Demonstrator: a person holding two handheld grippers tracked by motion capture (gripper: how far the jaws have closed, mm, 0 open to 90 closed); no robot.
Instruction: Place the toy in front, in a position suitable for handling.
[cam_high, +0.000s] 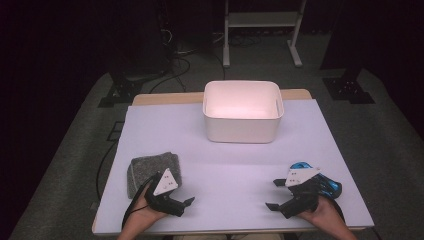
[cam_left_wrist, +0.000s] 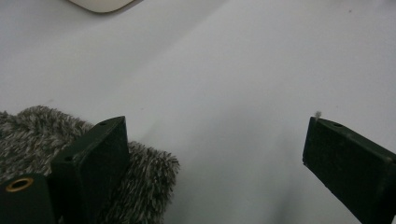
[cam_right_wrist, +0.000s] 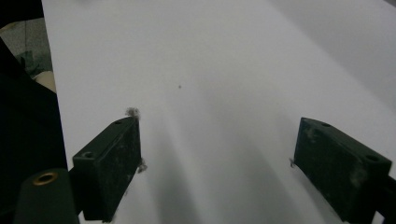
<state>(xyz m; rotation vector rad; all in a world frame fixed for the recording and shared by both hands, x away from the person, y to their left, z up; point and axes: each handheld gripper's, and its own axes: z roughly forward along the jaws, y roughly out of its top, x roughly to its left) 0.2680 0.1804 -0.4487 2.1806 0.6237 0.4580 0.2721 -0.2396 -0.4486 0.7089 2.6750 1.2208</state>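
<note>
Fingers spread wide and holding nothing, the left gripper (cam_high: 176, 198) sits at the lower left of the high view, its near finger (cam_left_wrist: 100, 158) overlapping the edge of a folded grey fleecy cloth (cam_high: 152, 170) in the left gripper view, though whether it touches the pile cannot be told. The right gripper (cam_high: 281, 196), at the lower right, is likewise released, its fingers (cam_right_wrist: 114, 158) poised over bare white sheet with wisps of grey lint clinging to the pads. The cloth lies at the lower left of the bench (cam_high: 225, 165), just behind the left gripper and well apart from the white bin (cam_high: 243, 112) standing at upper centre. The likely trouble from here: a soft, folded cloth may be pinched by its top layer alone, so it could unfold and trail on the way up, or slip from the pads where the fluff gives little purchase; a low approach could also shove the cloth along the smooth sheet toward the left edge rather than catch it. A trailing corner might then snag on the bin's rim. Between cloth and bin nothing stands in the way. Beyond the bench, at the top of the frame, a white frame stand (cam_high: 262, 30) and black cables (cam_high: 175, 65) rest on the dark floor, clear of the work.
</note>
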